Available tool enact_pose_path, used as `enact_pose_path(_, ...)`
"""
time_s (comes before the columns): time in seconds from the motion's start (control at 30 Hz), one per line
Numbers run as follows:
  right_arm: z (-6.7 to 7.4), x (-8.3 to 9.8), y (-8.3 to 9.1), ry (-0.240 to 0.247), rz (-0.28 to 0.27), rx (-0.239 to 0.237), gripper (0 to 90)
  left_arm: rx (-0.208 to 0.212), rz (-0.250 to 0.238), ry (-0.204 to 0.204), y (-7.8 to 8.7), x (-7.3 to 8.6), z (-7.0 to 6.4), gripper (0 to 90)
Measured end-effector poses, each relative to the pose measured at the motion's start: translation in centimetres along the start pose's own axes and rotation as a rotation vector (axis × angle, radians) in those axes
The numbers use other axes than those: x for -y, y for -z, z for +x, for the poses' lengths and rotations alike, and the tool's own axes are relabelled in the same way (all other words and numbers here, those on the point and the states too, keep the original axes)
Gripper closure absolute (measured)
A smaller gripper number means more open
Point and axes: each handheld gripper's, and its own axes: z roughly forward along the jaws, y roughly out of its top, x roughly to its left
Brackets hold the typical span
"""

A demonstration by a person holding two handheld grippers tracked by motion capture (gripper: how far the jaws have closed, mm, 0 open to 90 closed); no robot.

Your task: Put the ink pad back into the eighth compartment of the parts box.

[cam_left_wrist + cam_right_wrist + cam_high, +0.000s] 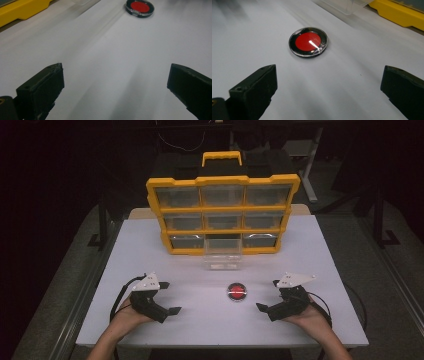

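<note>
Where the high view looks down on the white desk (310, 270), a yellow organiser (222, 215) with clear drawers stands upright at the far side. One clear drawer (223, 254) sticks out from the middle of its bottom row onto the desk. A round red disc in a clear case (237, 291) lies flat nearer the person, between the two hands and closer to the right one. Left claw (169, 297) at near left, jaws spread wide, holding nothing. Right claw (268, 295) at near right, also wide and holding nothing. Both aim inward toward the middle.

Left gripper view: left claw (115, 82) jaws far apart over bare desk (105, 65). Disc (139, 7) well ahead, near the top edge. Yellow organiser (25, 10) corner at upper left.

Right gripper view: right claw (329, 85) wide open. Disc (308, 41) lies near, just ahead of the jaws and left of centre, untouched. Clear drawer (347, 5) and yellow organiser (399, 13) at upper right.
</note>
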Motion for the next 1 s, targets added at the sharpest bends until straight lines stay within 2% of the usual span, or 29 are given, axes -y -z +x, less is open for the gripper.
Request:
enact_pose_path(0.5, -0.2, -0.9, 0.0, 0.005, -0.005, -0.003, 0.2, 0.007, 0.010, 0.002, 0.0, 0.1, 0.0, 0.4)
enact_pose_path(1.0, -0.3, -2.0, -0.9, 0.012, 0.010, -0.023, 0.2, 0.013, -0.001, 0.008, 0.1, 0.1, 0.1, 0.4)
